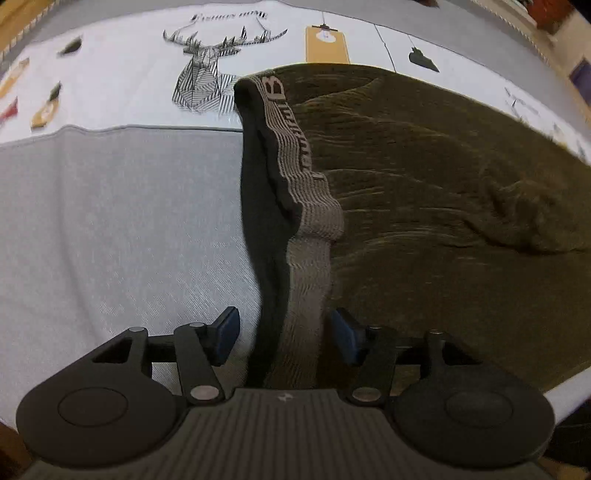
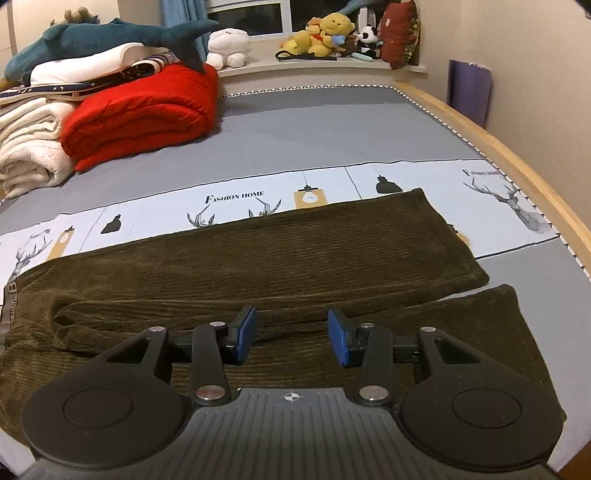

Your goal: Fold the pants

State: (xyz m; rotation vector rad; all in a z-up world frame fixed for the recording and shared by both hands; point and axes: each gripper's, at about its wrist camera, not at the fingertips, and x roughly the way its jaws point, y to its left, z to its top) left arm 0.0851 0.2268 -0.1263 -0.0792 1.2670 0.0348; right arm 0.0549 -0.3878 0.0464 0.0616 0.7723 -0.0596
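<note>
Olive corduroy pants (image 2: 280, 258) lie spread across the bed, both legs stretched to the right, the waist at the left. In the left wrist view the pants (image 1: 443, 177) fill the right half, and the grey elastic waistband (image 1: 306, 236) runs up between my left fingers. My left gripper (image 1: 284, 338) is open with the waistband between its blue pads, not pinched. My right gripper (image 2: 291, 338) is open and empty, low over the near leg close to the gap between the two legs.
The bed sheet (image 2: 332, 122) is grey with a white printed band. A red folded quilt (image 2: 144, 110), white blankets (image 2: 29, 147) and a plush shark (image 2: 110, 37) sit at the back left. Plush toys (image 2: 325, 35) line the windowsill. A wooden bed rail (image 2: 517, 155) runs along the right.
</note>
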